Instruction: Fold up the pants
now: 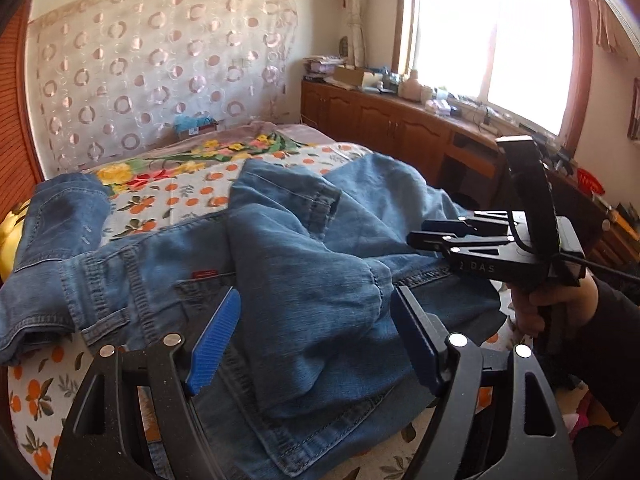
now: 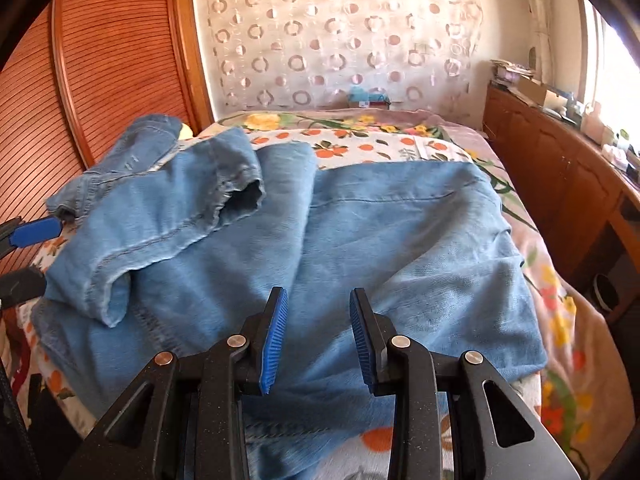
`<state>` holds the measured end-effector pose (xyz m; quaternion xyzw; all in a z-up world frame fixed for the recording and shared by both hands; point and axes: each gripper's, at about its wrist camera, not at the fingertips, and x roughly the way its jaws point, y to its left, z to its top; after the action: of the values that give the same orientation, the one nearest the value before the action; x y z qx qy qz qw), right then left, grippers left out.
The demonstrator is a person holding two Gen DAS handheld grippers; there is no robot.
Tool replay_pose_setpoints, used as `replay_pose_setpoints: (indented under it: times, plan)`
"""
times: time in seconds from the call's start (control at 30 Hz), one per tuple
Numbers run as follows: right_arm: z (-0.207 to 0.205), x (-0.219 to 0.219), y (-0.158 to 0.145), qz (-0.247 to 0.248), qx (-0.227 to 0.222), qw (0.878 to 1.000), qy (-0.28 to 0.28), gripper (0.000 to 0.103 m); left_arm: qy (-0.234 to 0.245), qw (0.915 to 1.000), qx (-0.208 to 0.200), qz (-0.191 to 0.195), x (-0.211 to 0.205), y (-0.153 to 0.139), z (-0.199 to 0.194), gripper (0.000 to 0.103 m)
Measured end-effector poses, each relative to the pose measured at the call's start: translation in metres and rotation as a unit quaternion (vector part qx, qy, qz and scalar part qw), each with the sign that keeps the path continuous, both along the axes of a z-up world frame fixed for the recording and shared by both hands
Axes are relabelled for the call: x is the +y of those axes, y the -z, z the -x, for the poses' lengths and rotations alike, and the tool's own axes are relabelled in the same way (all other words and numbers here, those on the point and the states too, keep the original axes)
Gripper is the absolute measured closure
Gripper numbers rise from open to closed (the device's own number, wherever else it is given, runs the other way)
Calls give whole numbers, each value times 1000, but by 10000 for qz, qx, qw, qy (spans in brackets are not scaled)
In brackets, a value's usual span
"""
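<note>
left gripper (image 1: pixel 316 344): nearest the lens in the left wrist view, jaws spread wide, nothing between the pads, hovering over the rumpled denim just below it; contact with the cloth can't be told.
right gripper (image 2: pixel 318 344): jaws partly apart, no cloth between the blue pads, poised above the near edge of the fabric. Also seen side-on from the left wrist view, held in a hand (image 1: pixel 548 304) in a dark sleeve.
pants (image 2: pixel 360 232): blue jeans, spread across the near half of the bed, lying on the orange-print sheet (image 1: pixel 188 196).
pants layout: one leg doubled back on itself, its hem (image 2: pixel 240 196) lying open on top of the rest; waistband and pocket area with a small red tag (image 1: pixel 205 274) toward the left side.
second denim piece (image 1: pixel 60 216): darker, at the far left of the bed; same garment or another, can't tell.
progress: early to middle, my read. Some fabric is laid over, but it's bunched and wrinkled, no neat stack yet.
left to do: likely flatten, line up the legs, fold down to a compact shape.
risk: loose top leg may slide if pulled from one corner only.
</note>
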<state>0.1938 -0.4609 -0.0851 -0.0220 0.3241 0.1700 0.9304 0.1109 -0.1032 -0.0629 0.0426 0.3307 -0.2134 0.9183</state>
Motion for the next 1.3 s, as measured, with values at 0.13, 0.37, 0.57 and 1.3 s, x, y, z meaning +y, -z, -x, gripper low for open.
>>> replay_pose_setpoints:
  times: [0.13, 0.37, 0.57, 1.3]
  plan:
    - [5, 9, 4, 81, -4, 9999, 109, 70, 78, 9994, 231, -249, -10, 17, -1, 24]
    - [3, 14, 5, 32, -36, 9999, 91, 70, 41, 9982, 170, -576, -15, 28, 1, 46]
    - [4, 0, 12, 21, -70, 9999, 70, 70, -195, 9994, -59, -267, 12, 9, 6, 93]
    - [3, -15, 15, 15, -26, 10000, 69, 70, -948, 9955, 53, -6, 88, -7, 57, 82]
